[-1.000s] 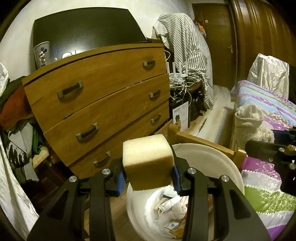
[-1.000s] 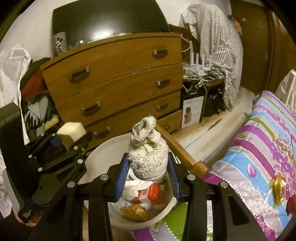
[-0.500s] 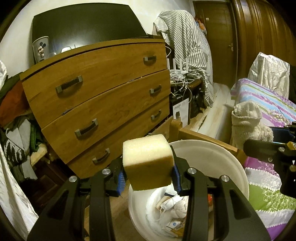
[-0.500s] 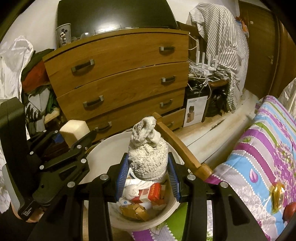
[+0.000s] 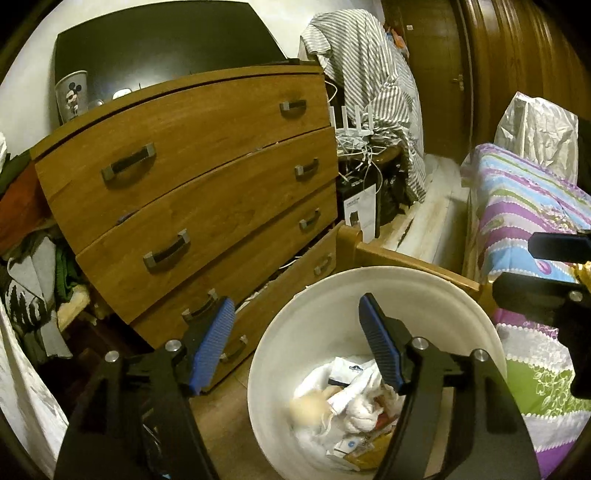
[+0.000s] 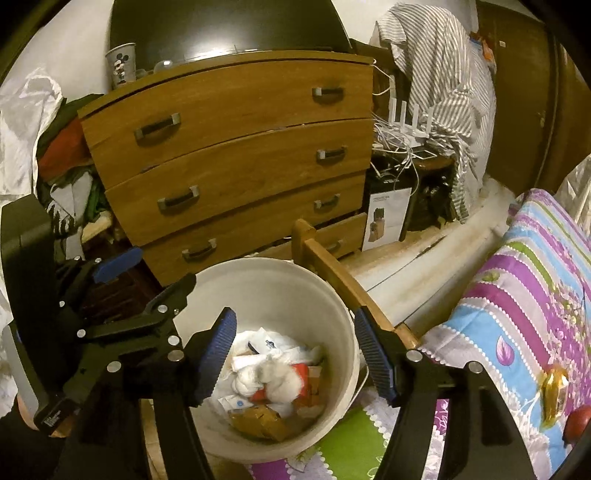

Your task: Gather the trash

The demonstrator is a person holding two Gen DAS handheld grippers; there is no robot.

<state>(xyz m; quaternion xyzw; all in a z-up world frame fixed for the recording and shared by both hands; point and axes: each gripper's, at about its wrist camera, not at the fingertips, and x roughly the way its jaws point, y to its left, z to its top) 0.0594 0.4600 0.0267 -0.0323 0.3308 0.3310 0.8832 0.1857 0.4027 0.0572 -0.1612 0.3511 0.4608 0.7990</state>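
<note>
1. A wooden chest of drawers [image 6: 236, 155] fills the back of the room, a dark screen [image 6: 229, 26] leaning on top beside a cartoon-mouse cup [image 6: 121, 64].
2. A bed under a striped floral cover [image 6: 524, 295] runs along the right, its wooden frame rail [image 6: 343, 284] touching the bin's rim.
3. A white bin [image 6: 280, 291] stands on the floor between chest and bed, holding crumpled paper, wrappers and a pale knitted bundle [image 6: 273, 376].
4. The left tool [image 5: 295, 343] hangs over the bin's left rim, jaws spread wide and released; a blurred yellowish sponge [image 5: 310, 402] lies among the trash just below it.
5. The right tool [image 6: 295, 350] hovers directly above the bin, blue pads [image 6: 218, 350] parted, gripping nothing.
</note>
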